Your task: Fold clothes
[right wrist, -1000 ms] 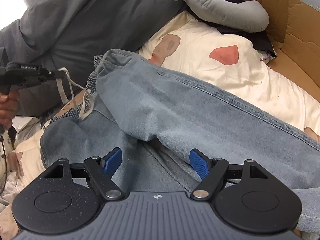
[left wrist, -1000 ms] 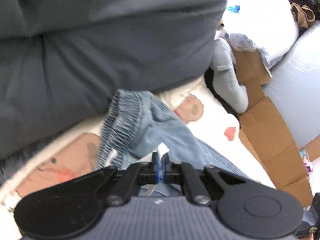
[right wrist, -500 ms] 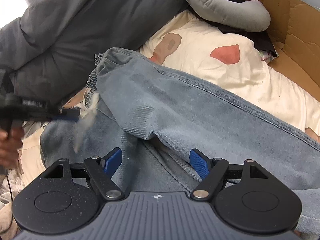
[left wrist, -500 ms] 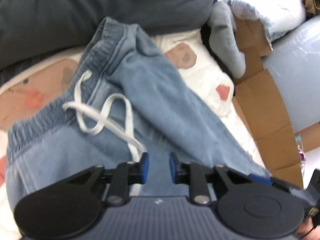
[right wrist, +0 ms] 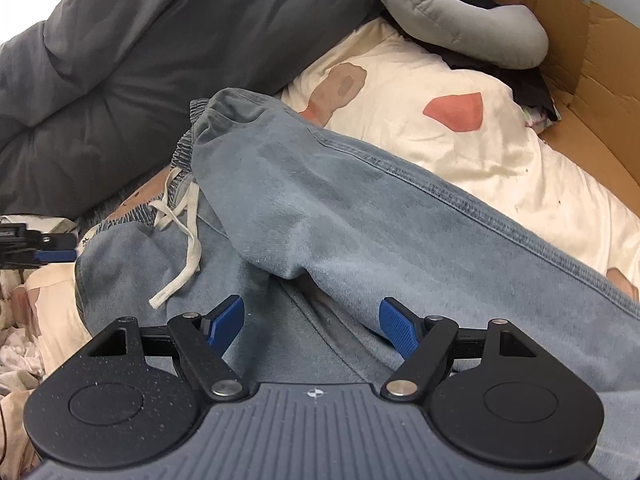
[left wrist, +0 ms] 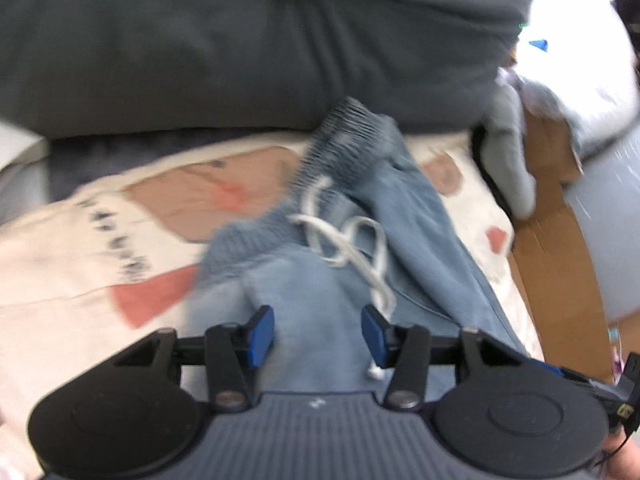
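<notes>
Light blue jeans (right wrist: 360,208) with an elastic waistband and a white drawstring (right wrist: 188,240) lie on a cream patterned sheet (right wrist: 460,148). One leg is folded over the other. My right gripper (right wrist: 312,320) is open and empty, low over the crotch area. My left gripper (left wrist: 318,334) is open and empty above the jeans (left wrist: 320,292) near the drawstring (left wrist: 360,248); it also shows at the left edge of the right wrist view (right wrist: 52,250).
A dark grey duvet (left wrist: 240,48) lies behind the waistband. A grey neck pillow (right wrist: 460,24) and a cardboard box (right wrist: 592,52) sit at the right. Crumpled white cloth (right wrist: 20,356) lies at the left.
My left gripper let go of the drawstring, opened wide and drew back. The drawstring now lies on the jeans. My right gripper has not moved.
</notes>
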`<move>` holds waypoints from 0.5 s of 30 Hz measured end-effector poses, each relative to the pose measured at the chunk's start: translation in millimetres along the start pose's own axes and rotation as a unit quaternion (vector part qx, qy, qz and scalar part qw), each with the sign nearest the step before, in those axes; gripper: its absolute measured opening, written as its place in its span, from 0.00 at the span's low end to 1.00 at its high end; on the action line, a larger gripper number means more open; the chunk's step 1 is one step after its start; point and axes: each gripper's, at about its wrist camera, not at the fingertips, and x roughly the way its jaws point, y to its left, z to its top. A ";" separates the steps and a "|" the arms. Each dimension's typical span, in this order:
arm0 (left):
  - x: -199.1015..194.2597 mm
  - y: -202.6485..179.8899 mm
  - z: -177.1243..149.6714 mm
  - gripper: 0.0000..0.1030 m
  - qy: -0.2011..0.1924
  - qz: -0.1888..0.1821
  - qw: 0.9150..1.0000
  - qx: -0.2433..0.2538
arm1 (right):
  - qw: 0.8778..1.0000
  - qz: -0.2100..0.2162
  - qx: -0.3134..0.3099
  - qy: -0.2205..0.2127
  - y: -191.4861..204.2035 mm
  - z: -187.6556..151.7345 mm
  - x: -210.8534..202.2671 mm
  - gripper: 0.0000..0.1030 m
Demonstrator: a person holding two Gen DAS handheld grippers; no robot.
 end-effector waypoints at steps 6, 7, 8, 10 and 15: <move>-17.6 47.1 3.8 0.48 -0.016 0.018 0.997 -0.071 | 1.000 -0.003 -0.012 -0.002 3.0 11.7 3.9 0.77; -18.2 54.3 4.8 0.48 -0.017 0.018 0.996 -0.086 | 1.000 -0.003 -0.013 -0.002 3.6 12.8 4.3 0.77; -18.6 61.3 5.8 0.48 -0.018 0.019 0.995 -0.101 | 1.000 -0.004 -0.014 -0.003 4.2 13.7 4.6 0.77; -17.2 71.6 7.5 0.43 -0.021 0.029 0.992 -0.122 | 1.000 -0.001 -0.014 -0.002 5.7 14.4 4.6 0.77; -9.4 87.0 8.8 0.33 -0.014 0.023 0.987 -0.158 | 1.000 0.002 -0.022 0.007 12.0 16.1 6.3 0.77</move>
